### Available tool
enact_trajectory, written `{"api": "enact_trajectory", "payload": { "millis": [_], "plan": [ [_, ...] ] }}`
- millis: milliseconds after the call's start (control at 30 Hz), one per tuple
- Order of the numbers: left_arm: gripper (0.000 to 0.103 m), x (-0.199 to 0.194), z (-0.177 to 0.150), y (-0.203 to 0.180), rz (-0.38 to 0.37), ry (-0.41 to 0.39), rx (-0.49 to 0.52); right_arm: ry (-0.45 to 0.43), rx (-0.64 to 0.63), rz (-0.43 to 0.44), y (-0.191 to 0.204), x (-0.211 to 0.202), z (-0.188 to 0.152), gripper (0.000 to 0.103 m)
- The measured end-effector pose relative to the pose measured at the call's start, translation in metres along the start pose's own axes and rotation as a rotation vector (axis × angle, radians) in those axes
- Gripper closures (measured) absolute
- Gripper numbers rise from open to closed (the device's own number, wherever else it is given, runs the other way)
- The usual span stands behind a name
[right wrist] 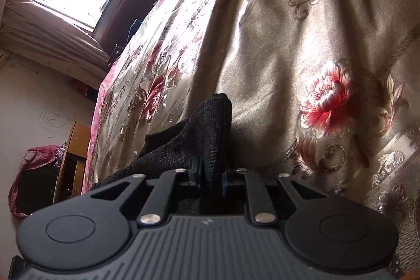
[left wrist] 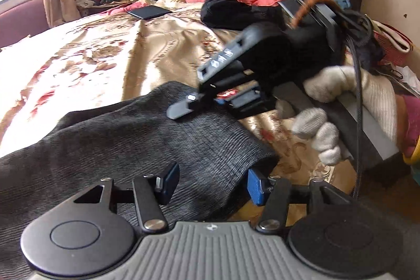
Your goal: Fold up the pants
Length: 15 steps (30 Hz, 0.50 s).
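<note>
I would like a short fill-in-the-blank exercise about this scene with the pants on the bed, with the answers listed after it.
1. The right gripper is shut on a fold of the dark ____.
2. The left gripper is ____, with the pants between its fingers.
3. The bedspread is printed with red ____.
4. The hand holding the right gripper wears a white ____.

Missing words: pants; open; flowers; glove

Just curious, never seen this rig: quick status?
Right gripper shut on dark grey knit pants. Left gripper open astride the hem. Floral satin bedspread ahead, unobstructed.
</note>
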<state>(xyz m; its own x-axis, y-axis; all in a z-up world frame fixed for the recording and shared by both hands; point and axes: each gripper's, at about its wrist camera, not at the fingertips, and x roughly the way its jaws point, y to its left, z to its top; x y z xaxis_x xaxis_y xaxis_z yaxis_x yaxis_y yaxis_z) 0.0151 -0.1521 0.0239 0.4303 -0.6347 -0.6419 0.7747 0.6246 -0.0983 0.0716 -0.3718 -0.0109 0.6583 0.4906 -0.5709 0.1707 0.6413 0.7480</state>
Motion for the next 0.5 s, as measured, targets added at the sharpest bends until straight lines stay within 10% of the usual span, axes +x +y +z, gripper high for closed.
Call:
{"api": "enact_trajectory", "payload": {
  "millis": [500],
  "plan": [
    [0.036, -0.039, -0.009, 0.056, 0.163, -0.039, -0.122, -0.008, 0.022, -0.067, 0.023, -0.007, -0.034, 0.095]
  ]
}}
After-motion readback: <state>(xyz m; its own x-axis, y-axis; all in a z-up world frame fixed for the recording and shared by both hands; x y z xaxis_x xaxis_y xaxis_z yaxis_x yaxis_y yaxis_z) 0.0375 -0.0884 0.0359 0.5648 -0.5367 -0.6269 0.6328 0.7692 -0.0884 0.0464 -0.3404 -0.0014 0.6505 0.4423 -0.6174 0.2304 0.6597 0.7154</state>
